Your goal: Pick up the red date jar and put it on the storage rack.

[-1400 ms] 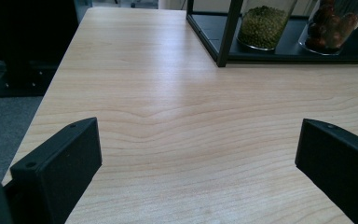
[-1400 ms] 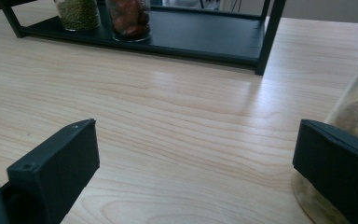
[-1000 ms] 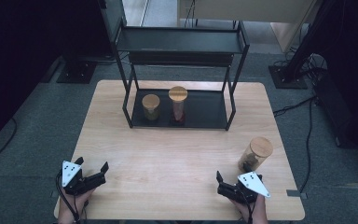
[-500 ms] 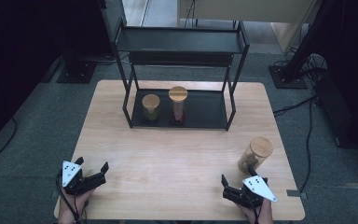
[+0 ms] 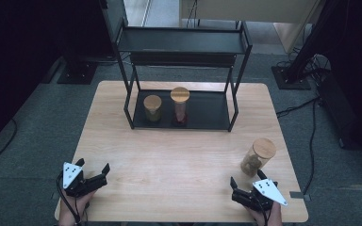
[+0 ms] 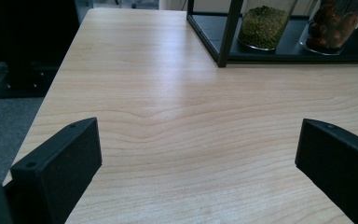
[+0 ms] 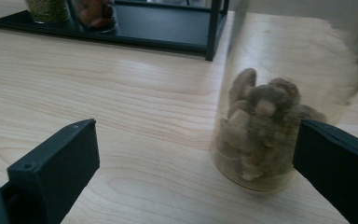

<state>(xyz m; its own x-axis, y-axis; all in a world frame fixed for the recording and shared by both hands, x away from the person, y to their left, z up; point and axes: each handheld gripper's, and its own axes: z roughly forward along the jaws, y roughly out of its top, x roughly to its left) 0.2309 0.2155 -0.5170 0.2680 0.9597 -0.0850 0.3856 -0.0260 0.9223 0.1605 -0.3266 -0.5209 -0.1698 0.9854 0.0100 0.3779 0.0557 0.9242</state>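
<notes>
A glass jar with a wooden lid (image 5: 258, 157) stands at the table's right, holding brown lumpy pieces (image 7: 261, 126). My right gripper (image 5: 246, 180) is open just short of it, near the front edge. In the right gripper view (image 7: 196, 128) the jar stands ahead, close to the right jaw and not between the jaws. My left gripper (image 5: 93, 166) is open at the front left, over bare wood (image 6: 198, 130). Two lidded jars stand on the black rack's lower shelf: a short one of green grains (image 5: 152, 108) (image 6: 263, 25) and a taller one of red pieces (image 5: 179, 106) (image 6: 335, 25).
The black two-level rack (image 5: 181, 42) stands at the back centre of the wooden table (image 5: 179, 155); its front posts (image 5: 128, 106) (image 7: 214, 28) reach the tabletop. Grey carpet, cables and dark stands surround the table.
My right gripper has drifted slightly right and toward the near edge. The jar and my left gripper stay where they were.
</notes>
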